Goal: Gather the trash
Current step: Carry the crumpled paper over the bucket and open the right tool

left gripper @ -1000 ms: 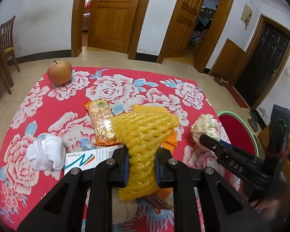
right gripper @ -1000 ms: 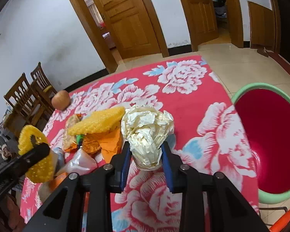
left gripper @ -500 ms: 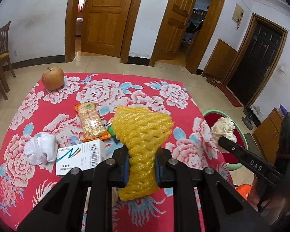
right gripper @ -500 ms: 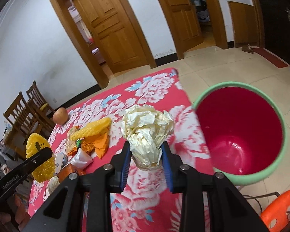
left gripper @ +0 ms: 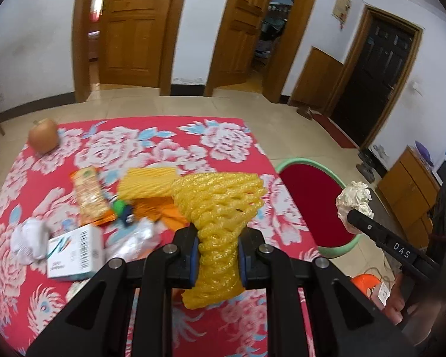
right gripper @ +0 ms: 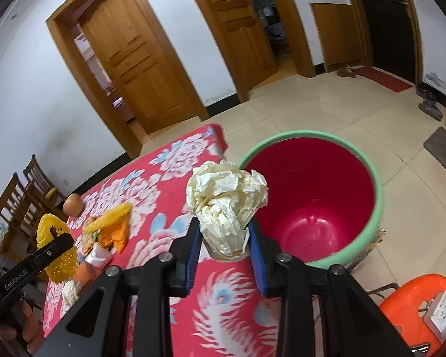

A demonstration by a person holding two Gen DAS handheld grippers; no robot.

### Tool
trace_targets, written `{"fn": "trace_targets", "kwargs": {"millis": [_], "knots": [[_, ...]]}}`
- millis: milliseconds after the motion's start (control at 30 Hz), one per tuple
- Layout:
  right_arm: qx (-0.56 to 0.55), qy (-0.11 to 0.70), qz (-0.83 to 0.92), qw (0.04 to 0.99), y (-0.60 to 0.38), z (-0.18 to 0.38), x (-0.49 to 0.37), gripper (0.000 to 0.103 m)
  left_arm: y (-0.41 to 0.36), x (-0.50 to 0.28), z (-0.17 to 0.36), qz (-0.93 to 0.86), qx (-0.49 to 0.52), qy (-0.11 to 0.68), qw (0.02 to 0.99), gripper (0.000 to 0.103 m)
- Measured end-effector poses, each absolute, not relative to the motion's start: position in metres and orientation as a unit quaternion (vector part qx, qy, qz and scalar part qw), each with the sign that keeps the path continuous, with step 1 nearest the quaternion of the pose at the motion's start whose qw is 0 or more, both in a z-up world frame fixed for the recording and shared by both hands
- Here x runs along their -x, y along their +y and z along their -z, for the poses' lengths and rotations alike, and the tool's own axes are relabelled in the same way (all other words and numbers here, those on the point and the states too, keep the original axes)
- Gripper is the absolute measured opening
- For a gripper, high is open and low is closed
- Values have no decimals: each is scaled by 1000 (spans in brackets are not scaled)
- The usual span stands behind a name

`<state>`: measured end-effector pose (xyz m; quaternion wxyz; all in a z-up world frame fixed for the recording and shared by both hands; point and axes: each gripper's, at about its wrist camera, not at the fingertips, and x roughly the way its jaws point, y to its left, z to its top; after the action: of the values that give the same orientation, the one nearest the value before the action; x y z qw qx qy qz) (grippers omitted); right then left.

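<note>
My left gripper [left gripper: 218, 255] is shut on a yellow foam fruit net [left gripper: 220, 208] and holds it above the red floral tablecloth [left gripper: 151, 142]. My right gripper [right gripper: 224, 244] is shut on a crumpled white paper ball [right gripper: 226, 196], held over the table's right edge beside the red bin with a green rim [right gripper: 312, 196]. The bin [left gripper: 309, 202] stands on the floor right of the table. The paper ball [left gripper: 355, 200] and right gripper show at the right of the left wrist view. The foam net [right gripper: 55, 247] shows at the left of the right wrist view.
On the cloth lie a snack packet [left gripper: 90, 193], a second yellow net [left gripper: 147, 181], orange wrappers [left gripper: 160, 211], a white box [left gripper: 72, 248], a white tissue wad [left gripper: 29, 238] and an apple [left gripper: 43, 139]. An orange stool [right gripper: 416, 303] stands by the bin. Wooden chairs [right gripper: 26, 190] stand behind the table.
Both grippers have risen and moved right toward the bin, each keeping its load. The bin has come fully into the right wrist view.
</note>
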<state>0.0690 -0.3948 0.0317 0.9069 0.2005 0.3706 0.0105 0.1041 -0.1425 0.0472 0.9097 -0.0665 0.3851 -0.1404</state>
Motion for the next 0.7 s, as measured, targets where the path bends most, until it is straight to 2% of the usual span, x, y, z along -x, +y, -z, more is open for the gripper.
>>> {"fn": "trace_targets", "kwargs": {"millis": [700], "knots": [[-253, 392, 70, 882, -484, 18, -81, 37, -277, -147, -14, 232, -13, 424, 875, 19]]}}
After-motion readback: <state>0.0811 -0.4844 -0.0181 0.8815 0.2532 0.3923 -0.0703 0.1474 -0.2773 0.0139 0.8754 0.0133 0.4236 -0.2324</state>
